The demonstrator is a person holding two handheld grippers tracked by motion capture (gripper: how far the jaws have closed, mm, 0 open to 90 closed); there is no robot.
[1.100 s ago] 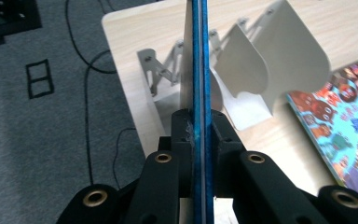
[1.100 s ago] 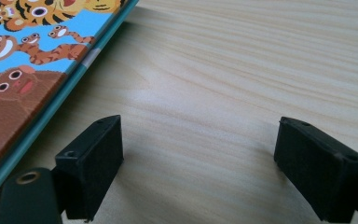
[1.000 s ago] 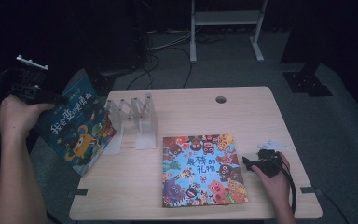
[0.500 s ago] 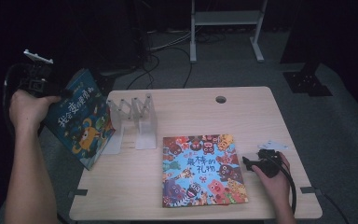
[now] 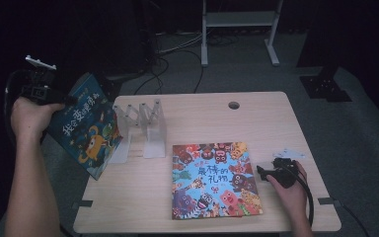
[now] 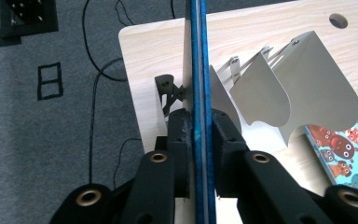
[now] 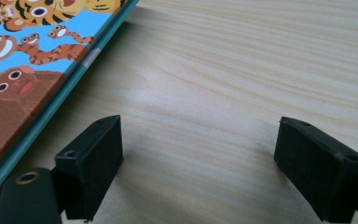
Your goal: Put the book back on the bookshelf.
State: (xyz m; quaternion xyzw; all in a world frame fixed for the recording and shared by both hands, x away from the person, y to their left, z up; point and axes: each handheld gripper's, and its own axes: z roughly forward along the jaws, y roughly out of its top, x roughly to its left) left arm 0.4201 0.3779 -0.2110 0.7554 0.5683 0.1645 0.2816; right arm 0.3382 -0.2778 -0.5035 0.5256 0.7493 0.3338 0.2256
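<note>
Blue and thin, the picture book (image 6: pixel 198 93) sat clamped edge-on in our left hand-held gripper (image 6: pixel 198 140), raised off the desk's (image 5: pixel 276 123) left edge beside the white folding rack (image 5: pixel 140 126). Our right hand-held gripper (image 7: pixel 198 163) rested wide open on the desk, just beside the second book (image 5: pixel 212 180) lying flat.

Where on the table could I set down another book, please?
The back right of the table is bare, between the white rack and the right edge, behind the flat animal book. The front left corner is bare too. Around the rack is crowded, with the blue book in the left claw.
</note>
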